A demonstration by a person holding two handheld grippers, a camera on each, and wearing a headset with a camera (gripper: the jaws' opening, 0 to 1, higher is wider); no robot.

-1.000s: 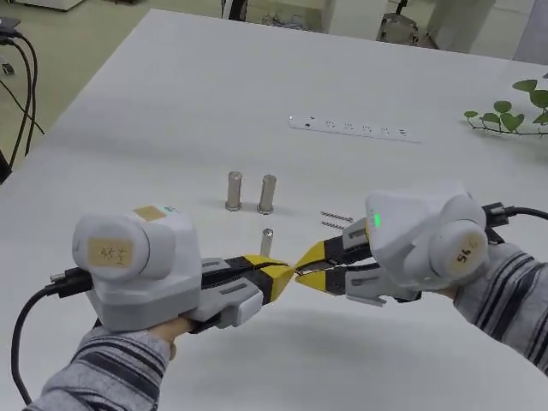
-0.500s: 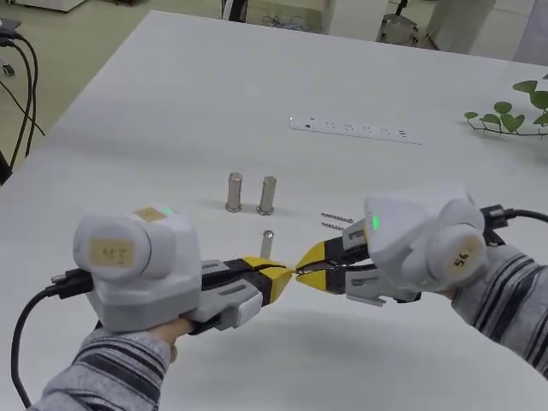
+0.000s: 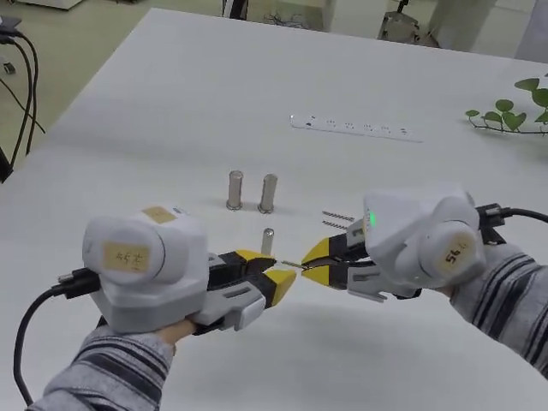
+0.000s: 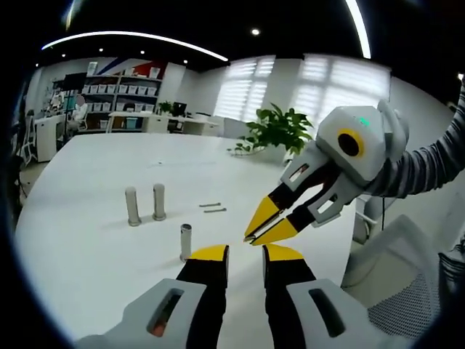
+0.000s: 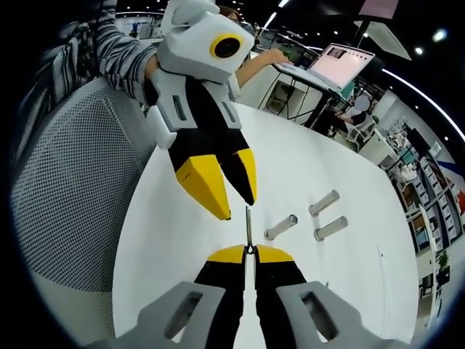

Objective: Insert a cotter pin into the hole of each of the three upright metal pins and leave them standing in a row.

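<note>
Jaws of the right gripper pinch 1 cotter pin in the air, just beside the parted, empty left gripper and near the front upright metal pin of 3, so the next move, I judge, needs its tip aligned with that pin's hole.

Upright pins dull grey metal; cotter pin shiny metal; table smooth matt white; sleeve cloth.

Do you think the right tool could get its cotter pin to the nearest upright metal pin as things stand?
Probably yes: the right tool is shut on the cotter pin, and the nearest metal pin stands just beyond with nothing between. The open left tool sits close beside and may crowd it.
</note>
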